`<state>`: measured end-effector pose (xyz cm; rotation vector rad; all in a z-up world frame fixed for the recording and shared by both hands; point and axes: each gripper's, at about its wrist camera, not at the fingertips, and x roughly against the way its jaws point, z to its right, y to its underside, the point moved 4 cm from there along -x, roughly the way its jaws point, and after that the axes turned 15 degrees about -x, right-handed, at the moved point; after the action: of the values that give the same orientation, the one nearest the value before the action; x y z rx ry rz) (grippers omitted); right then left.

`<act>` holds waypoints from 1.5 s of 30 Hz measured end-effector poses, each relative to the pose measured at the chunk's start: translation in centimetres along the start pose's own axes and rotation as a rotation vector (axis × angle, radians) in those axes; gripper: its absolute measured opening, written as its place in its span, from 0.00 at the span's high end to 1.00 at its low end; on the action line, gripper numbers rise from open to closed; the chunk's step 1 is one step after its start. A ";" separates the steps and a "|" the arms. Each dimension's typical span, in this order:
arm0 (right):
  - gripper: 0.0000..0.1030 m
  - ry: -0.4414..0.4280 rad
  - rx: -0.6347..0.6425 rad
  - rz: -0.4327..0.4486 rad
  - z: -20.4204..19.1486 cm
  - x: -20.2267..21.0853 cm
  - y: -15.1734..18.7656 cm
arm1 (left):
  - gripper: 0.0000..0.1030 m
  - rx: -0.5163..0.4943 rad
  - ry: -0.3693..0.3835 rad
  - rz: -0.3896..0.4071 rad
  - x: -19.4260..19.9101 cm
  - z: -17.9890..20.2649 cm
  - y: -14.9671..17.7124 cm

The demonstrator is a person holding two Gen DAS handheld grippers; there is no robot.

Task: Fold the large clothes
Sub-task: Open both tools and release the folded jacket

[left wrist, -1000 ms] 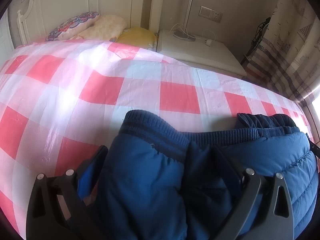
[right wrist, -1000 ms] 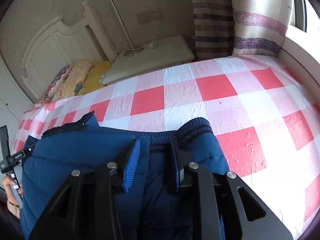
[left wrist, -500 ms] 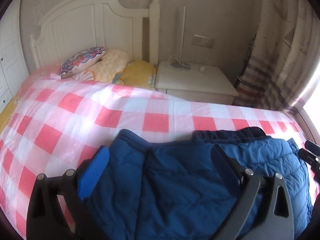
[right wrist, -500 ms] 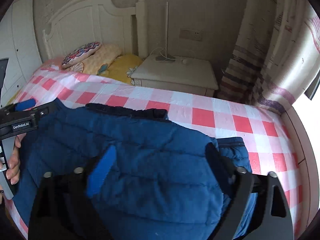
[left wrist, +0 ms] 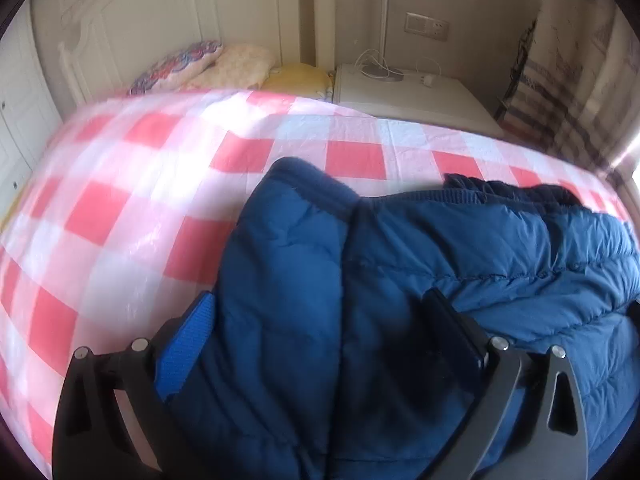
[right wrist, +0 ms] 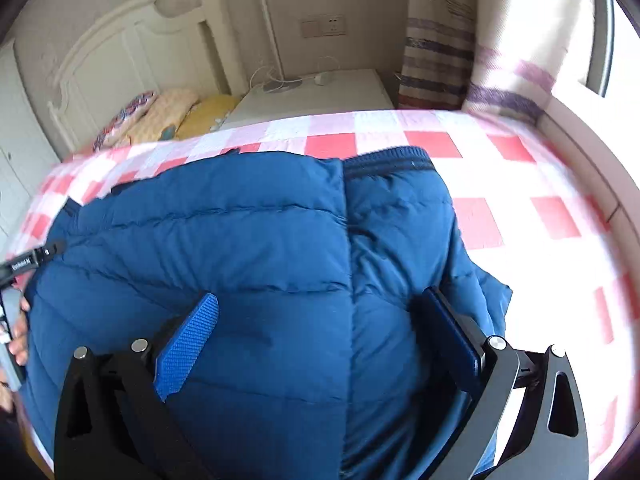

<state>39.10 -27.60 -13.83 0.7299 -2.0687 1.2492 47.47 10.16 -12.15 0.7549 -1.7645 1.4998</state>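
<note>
A dark blue quilted puffer jacket (left wrist: 400,280) lies on the bed with the red, pink and white checked sheet (left wrist: 140,200); its ribbed hem faces the headboard. My left gripper (left wrist: 320,320) is open, jaws wide, low over the jacket's left part. In the right wrist view the same jacket (right wrist: 240,240) fills the middle. My right gripper (right wrist: 324,332) is open, jaws wide apart over the jacket's right part. The left gripper's body and the hand holding it show at the left edge of the right wrist view (right wrist: 24,264).
A white headboard (left wrist: 132,28) and pillows (left wrist: 224,68) stand at the far left. A white bedside cabinet (left wrist: 408,92) with a lamp base and cables is behind the bed. Striped curtains (right wrist: 448,40) hang at the right, by a window ledge (right wrist: 588,152).
One second ago my right gripper was nearly shut at the hem; it has since opened wide. Both grippers pulled back and now sit lower and closer over the jacket.
</note>
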 end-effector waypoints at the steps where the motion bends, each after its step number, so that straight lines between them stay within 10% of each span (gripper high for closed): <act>1: 0.09 -0.005 -0.005 0.001 0.1 -0.1 0.0 | 0.01 0.068 0.025 -0.004 -0.3 -1.2 0.5; 9: 0.08 -0.069 -0.050 -0.017 0.4 -0.7 -0.3 | 0.01 0.197 0.131 -0.026 -1.8 -2.8 1.3; 14: 0.08 0.093 0.084 0.061 -2.5 1.7 -0.1 | 0.02 0.220 0.116 -0.027 -1.3 -3.2 1.0; 17: 0.06 -0.041 0.243 0.097 -8.0 5.5 2.7 | 0.02 0.136 0.024 0.053 3.0 -1.8 0.3; 23: 0.05 -0.017 0.570 0.015 -15.2 4.2 11.1 | 0.02 -0.197 -0.032 0.141 8.1 8.1 2.1; 26: 0.05 -0.078 0.472 -0.025 -13.6 3.4 10.2 | 0.01 -0.284 -0.076 0.098 5.9 10.5 4.0; 32: 0.05 0.066 0.256 0.064 -4.5 5.2 5.9 | 0.02 -0.082 -0.046 0.063 5.2 3.7 5.0; 35: 0.05 -0.103 0.104 0.032 0.2 4.6 5.4 | 0.02 -0.005 0.017 0.072 5.1 0.8 5.9; 45: 0.05 -0.133 0.069 0.041 0.4 4.5 5.3 | 0.02 0.106 0.056 0.109 4.1 -1.6 7.0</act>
<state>32.23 -26.46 -13.66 0.8260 -2.1664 1.3326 39.64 12.87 -12.76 0.6714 -1.7186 1.6819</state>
